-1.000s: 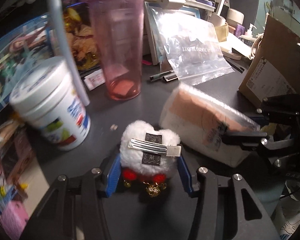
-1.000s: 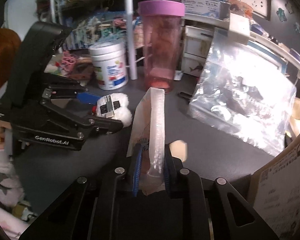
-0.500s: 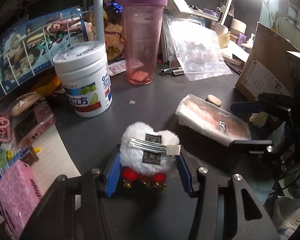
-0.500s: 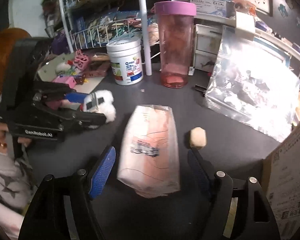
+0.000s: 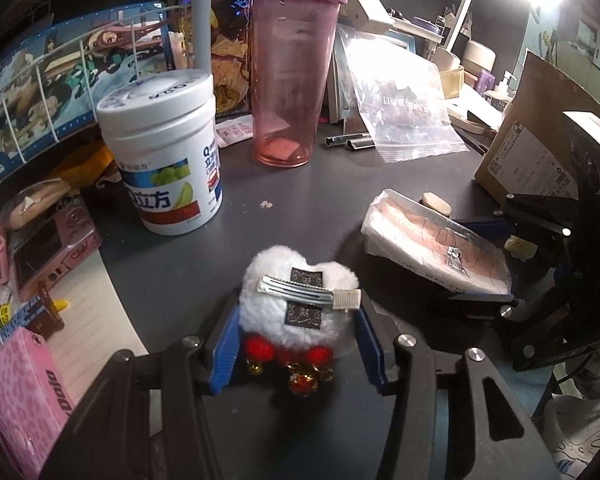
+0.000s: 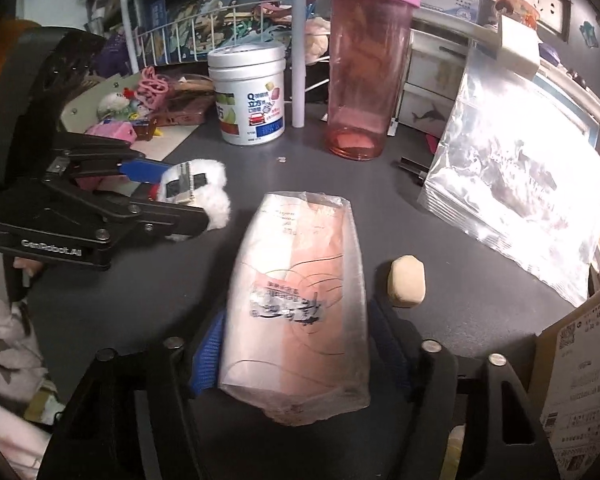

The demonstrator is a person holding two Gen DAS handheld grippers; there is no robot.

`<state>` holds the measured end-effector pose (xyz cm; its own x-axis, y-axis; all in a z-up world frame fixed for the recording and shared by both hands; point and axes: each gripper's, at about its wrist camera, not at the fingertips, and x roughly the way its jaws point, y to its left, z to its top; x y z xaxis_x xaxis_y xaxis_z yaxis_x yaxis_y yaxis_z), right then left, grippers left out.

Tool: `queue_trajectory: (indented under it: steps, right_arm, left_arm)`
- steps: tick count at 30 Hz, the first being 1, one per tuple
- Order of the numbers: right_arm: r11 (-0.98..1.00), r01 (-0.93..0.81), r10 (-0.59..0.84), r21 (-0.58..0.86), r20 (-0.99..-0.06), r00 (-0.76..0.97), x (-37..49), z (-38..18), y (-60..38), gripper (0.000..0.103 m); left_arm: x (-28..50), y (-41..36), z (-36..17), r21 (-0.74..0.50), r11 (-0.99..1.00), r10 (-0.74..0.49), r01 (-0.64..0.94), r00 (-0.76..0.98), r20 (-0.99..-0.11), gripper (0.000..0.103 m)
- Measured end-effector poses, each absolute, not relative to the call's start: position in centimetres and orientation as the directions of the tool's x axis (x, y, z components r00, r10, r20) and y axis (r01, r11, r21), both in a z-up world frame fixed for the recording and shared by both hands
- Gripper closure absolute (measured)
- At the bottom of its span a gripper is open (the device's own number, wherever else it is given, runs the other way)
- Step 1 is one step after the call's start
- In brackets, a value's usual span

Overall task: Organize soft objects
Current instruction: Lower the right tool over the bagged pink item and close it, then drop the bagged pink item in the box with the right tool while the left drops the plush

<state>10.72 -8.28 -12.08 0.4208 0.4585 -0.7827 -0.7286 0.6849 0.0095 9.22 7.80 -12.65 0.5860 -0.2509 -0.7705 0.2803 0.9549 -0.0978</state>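
The right tongs (image 6: 296, 344) are closing in around the wrapped soft pack (image 6: 300, 304), which is lying flat on the dark worktop (image 6: 440, 240) with its long axis running straight away between the pads; whether they are pressing yet is unclear. The left tongs (image 5: 298, 334) are clamping the white plush clip (image 5: 298, 300) just beside it, toward the worktop's left edge.

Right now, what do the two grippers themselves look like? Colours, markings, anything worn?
Both are black, angular two-finger frames with silver screw heads and ribbed blue pads. The left gripper carries white "GenRobot.AI" lettering on its side; beside it shows a pale sleeve with grey stars. The right gripper looks the same, with slotted finger arms. No cables clearly visible.
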Motion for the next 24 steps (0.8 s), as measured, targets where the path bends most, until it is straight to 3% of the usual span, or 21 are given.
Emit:
queue_trajectory:
  steps: [2,9,11,17,24]
  right_arm:
    - [0.681,-0.732,0.458,0.004,-0.782,0.422,10.5,-12.0,-8.2,0.053]
    - [0.672,-0.741,0.465,0.001,-0.779,0.42,10.0,-11.9,-8.3,0.055]
    - [0.671,-0.741,0.468,0.003,-0.777,0.421,9.9,-11.8,-8.4,0.061]
    - [0.663,-0.749,0.488,-0.004,-0.756,0.436,8.9,-10.7,-8.7,0.07]
    - [0.656,-0.754,0.53,-0.018,-0.7,0.478,7.0,-7.7,-9.4,0.071]
  left_arm:
    - [9.4,7.7,-12.7,-0.095,0.956,-0.248,0.279,0.587,-0.771,0.054]
    - [9.9,7.5,-12.7,-0.088,0.96,-0.234,0.265,0.591,-0.772,0.049]
    - [10.0,7.4,-12.7,-0.089,0.96,-0.235,0.266,0.593,-0.77,0.055]
    - [9.4,7.4,-12.1,-0.084,0.962,-0.229,0.259,0.604,-0.763,0.056]
    - [7.4,8.2,-9.0,-0.093,0.968,-0.23,0.235,0.668,-0.708,0.056]
